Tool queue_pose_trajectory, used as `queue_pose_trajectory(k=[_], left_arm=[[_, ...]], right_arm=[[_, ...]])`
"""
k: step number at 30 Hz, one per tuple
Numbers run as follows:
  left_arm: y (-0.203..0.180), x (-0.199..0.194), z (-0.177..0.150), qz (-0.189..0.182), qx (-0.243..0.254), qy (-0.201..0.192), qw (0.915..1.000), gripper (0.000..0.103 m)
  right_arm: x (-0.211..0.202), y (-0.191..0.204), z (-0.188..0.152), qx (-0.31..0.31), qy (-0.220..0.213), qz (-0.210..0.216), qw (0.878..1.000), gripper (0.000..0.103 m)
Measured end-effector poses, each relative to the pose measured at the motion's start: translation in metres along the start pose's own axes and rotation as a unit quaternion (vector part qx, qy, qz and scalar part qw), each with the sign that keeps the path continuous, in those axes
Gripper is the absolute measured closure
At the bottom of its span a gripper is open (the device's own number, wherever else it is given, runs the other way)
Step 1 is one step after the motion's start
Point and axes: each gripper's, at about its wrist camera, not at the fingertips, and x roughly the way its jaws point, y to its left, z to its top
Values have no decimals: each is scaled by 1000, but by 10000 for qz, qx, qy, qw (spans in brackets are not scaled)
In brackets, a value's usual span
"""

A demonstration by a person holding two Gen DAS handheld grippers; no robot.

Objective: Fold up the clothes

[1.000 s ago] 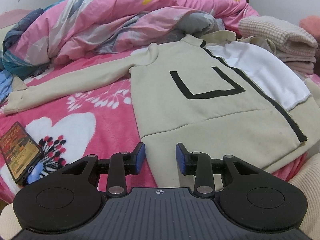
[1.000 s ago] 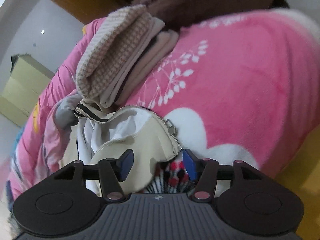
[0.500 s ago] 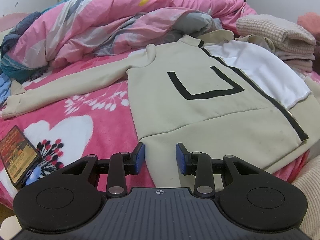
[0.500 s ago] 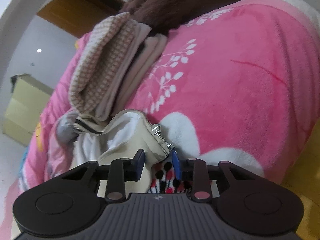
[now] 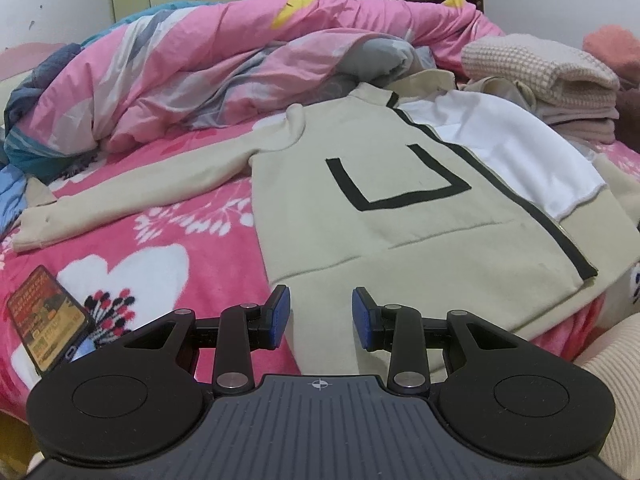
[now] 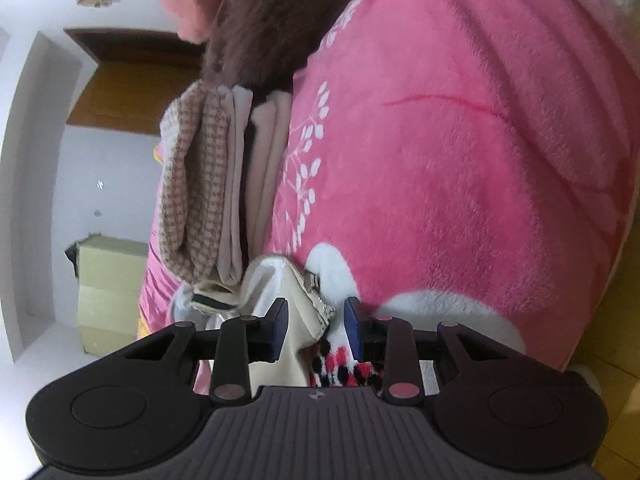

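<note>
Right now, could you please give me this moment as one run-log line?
step: fold start | jacket: flat on bed | left claw: open at hem | right claw: open around zipper edge

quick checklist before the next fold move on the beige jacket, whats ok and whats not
1. Beige jacket lies flat, front up, on the pink blanket: ok.
2. Left sleeve is stretched out straight, ready to fold in: ok.
3. Left gripper has its jaws apart over the jacket's hem, with no pad pressing on the cloth: not ok, no grip yet.
4. Right gripper has the zipper edge between its jaws, but there is a gap on the right pad's side: not ok, no firm grip.
5. Phone lies clear of the sleeve: ok.
6. Folded stack touches the jacket's far shoulder: cannot tell.
</note>
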Motion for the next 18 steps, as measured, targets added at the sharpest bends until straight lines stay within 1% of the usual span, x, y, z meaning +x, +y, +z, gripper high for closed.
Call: queue_pose_trajectory(k=[2,6,9,12,14,16,18], left_arm=[[-3,-1,-2,43,32,0,10000,69],[-9,-4,-4,132,70,-6,9999,69],[-14,-8,-5,168,89,-30,9998,69],[-18,-12,-6,161,86,-63,9998,69],[-19,-12,-5,118,73,-69,9999,69],[-19,-12,-3,80,81,-79,9999,69],[-19,-12,2,42,74,-126,9999,69]], right_arm=[[5,5,-1,-73,174,24,9998,69],[15,9,-7,18,511,79,9987,68],[23,11,-7,74,521,44,9986,69],[29,7,-4,337,385,51,9987,75],[30,9,-3,264,231,-13,9994,89],[25,20,-6,-77,36,-11,10000,95],[16,38,-11,-601,-149,-48,9981,98]])
